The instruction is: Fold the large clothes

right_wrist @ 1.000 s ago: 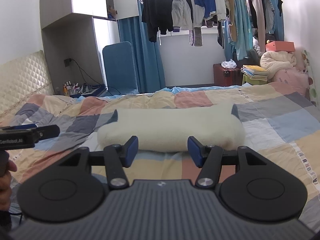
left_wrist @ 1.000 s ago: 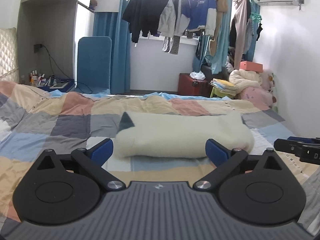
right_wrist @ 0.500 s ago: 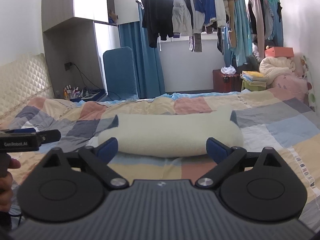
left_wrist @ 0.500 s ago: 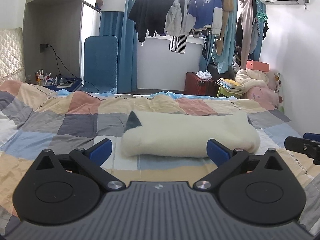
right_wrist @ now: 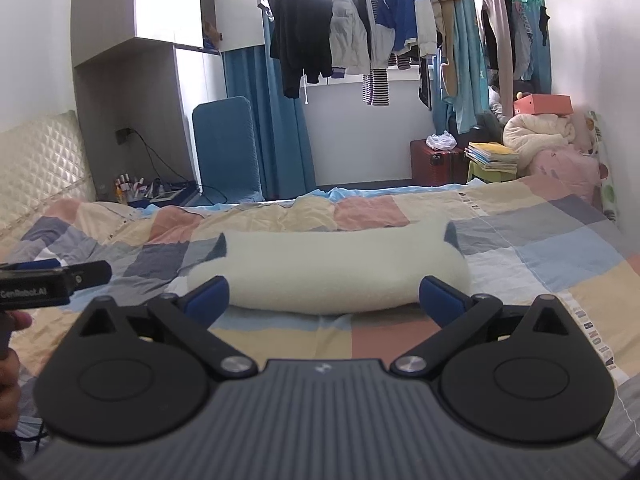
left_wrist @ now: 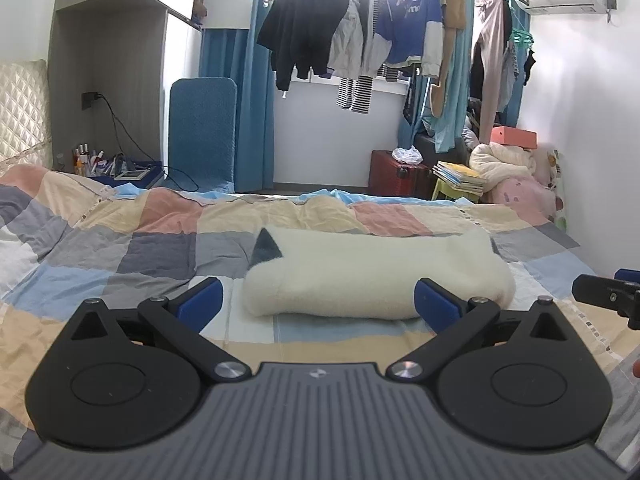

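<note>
A cream fleece garment (left_wrist: 376, 276) lay folded into a long, thick bundle across the middle of the bed (left_wrist: 120, 248), on the patchwork cover of grey, peach, blue and yellow squares. A small dark grey corner (left_wrist: 266, 249) stuck up at its left end, and in the right wrist view a second dark corner (right_wrist: 451, 236) showed at the other end.

The left gripper (left_wrist: 318, 300) hovered just short of the bundle with its jaws spread wide and nothing between them; the blue pads (left_wrist: 200, 304) stood clear of the fleece on either side. The right gripper (right_wrist: 325, 295) was beside it, also facing the bundle's near long edge. Its jaws had just been opening and now stood wide apart, empty, the fleece lying beyond the tips rather than pinched by them.

Each gripper showed at the edge of the other's view: the right one as a black tip at the far right of the left camera, the left one as a black bar at the far left of the right camera, with a person's hand (right_wrist: 8, 376) below it.

Behind the bed, clothes (left_wrist: 360, 36) hung on a rail across the bright window, next to blue curtains (left_wrist: 236, 100). A red suitcase (left_wrist: 396, 174), a stack of books (left_wrist: 460, 176) and heaped bedding (left_wrist: 504, 164) sat by the right wall.
</note>
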Demonstrator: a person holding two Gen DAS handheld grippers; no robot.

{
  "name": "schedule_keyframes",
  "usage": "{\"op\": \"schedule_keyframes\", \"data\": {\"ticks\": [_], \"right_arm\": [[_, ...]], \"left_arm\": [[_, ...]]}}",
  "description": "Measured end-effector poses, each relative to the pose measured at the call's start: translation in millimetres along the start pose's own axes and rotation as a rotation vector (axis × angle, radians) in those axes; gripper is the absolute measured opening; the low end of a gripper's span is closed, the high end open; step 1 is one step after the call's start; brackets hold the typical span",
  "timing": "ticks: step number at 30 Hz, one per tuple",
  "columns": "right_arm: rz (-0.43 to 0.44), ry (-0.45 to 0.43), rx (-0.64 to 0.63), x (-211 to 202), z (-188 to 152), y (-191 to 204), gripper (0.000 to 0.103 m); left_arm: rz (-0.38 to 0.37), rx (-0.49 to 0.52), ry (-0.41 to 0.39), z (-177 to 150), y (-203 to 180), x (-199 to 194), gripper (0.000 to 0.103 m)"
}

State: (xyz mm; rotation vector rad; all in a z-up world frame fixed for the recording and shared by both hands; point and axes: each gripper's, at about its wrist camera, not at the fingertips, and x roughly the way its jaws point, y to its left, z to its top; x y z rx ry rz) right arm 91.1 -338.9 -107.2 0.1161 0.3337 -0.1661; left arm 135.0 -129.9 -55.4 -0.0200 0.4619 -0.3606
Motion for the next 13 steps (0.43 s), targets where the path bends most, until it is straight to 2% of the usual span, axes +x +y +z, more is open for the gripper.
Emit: {"op": "schedule_keyframes", "data": {"ticks": [13], "right_arm": [[-0.006, 0.005, 0.0, -6.9, 2.3, -0.7, 0.103]], "left_arm": [[-0.028, -0.004, -0.002, 2.7, 0.1, -12.2, 0.103]]}}
